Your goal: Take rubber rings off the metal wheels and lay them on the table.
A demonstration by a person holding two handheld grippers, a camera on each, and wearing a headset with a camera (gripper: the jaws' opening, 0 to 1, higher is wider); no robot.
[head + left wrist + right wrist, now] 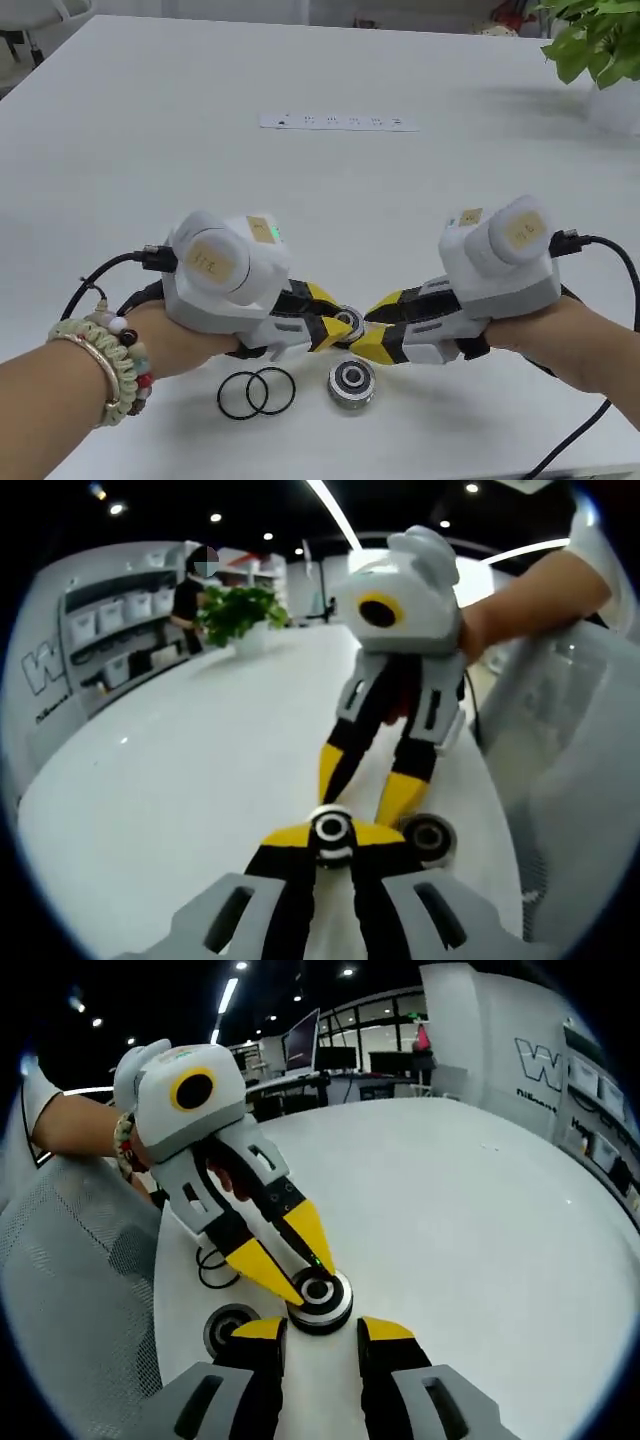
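Note:
My left gripper (338,326) is shut on a small metal wheel (348,322), held just above the white table (330,220). In the left gripper view the wheel (332,832) sits between my yellow jaw tips. In the right gripper view a dark band runs round the rim of this wheel (322,1302). My right gripper (370,330) faces it from the right, open, with its tips (322,1328) on either side of the wheel's near edge. A second wheel (352,383) lies on the table below them. Two black rubber rings (256,392) lie overlapped to its left.
A white power strip (338,122) lies further back in the middle of the table. A green plant (598,40) stands at the far right corner. Black cables (100,285) trail from both grippers. The table's near edge runs just below the rings.

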